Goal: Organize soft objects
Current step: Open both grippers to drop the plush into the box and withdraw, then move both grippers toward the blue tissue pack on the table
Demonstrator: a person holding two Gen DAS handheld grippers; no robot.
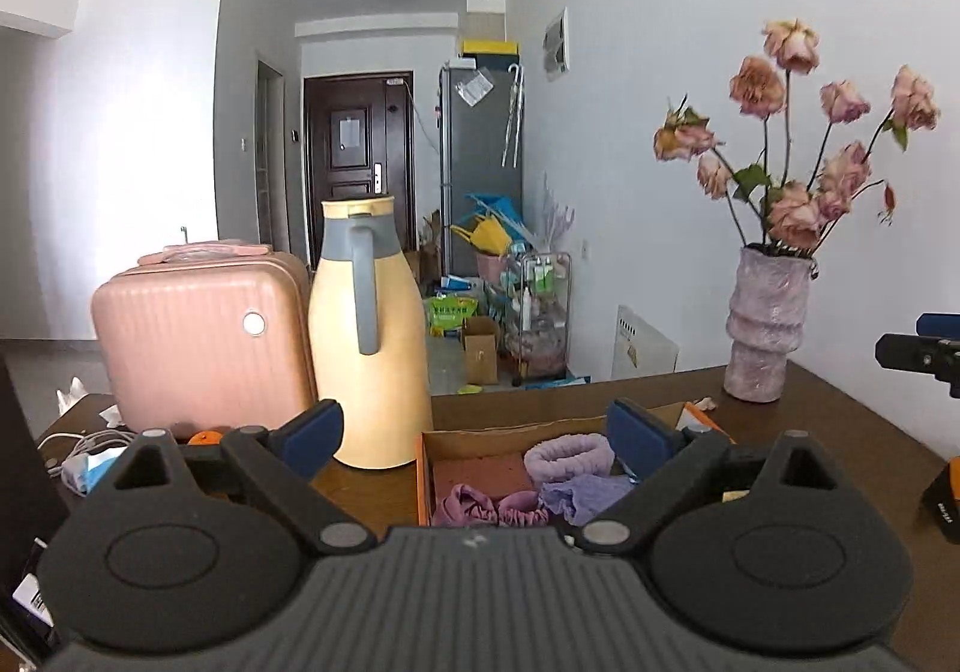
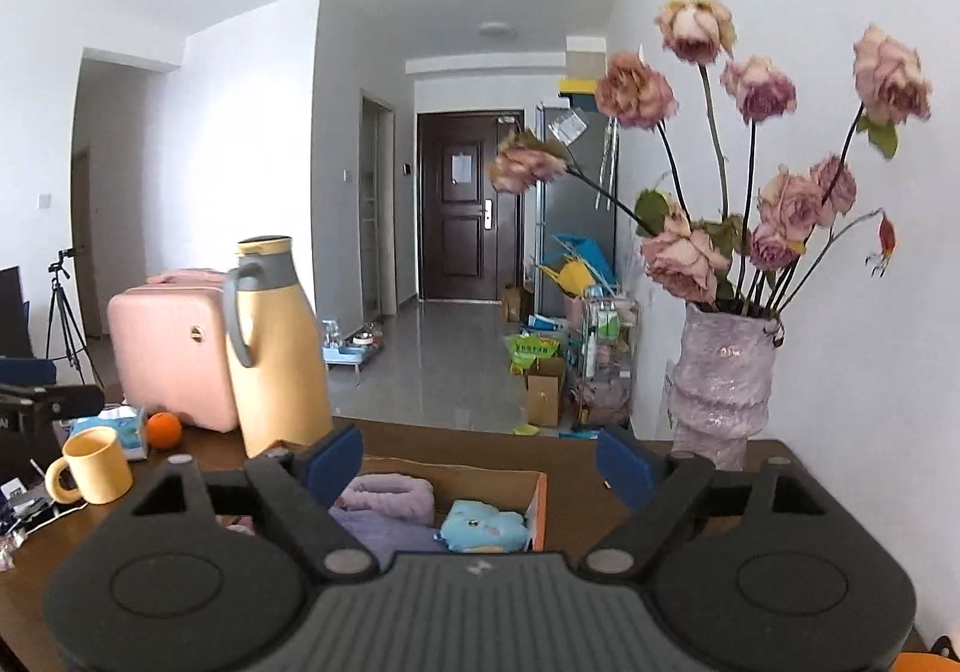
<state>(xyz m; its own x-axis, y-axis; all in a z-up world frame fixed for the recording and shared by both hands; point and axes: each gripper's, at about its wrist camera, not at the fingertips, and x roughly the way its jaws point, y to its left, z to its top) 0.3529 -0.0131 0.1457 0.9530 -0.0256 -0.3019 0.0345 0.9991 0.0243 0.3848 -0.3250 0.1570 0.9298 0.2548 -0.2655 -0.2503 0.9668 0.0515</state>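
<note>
A shallow cardboard box point(image 1: 510, 428) lies on the brown table and holds soft things: a lilac headband point(image 1: 569, 453), a mauve scrunchie point(image 1: 486, 507) and a lavender cloth point(image 1: 585, 495). In the right wrist view the same box point(image 2: 539, 498) also shows a fluffy lilac piece point(image 2: 393, 495) and a blue plush toy point(image 2: 483, 531). My left gripper point(image 1: 477, 435) hovers above the box, jaws wide apart, nothing between them. My right gripper point(image 2: 480, 459) is likewise open and empty above the box's right end. The right gripper's tip point(image 1: 918, 351) shows at the far right of the left wrist view.
A yellow thermos jug point(image 1: 369, 336) and a pink suitcase point(image 1: 201, 339) stand left of the box. A vase of dried roses point(image 2: 723, 378) stands at the right by the wall. A yellow mug point(image 2: 96, 465), an orange point(image 2: 163, 430) and cables point(image 1: 84, 444) lie at the left.
</note>
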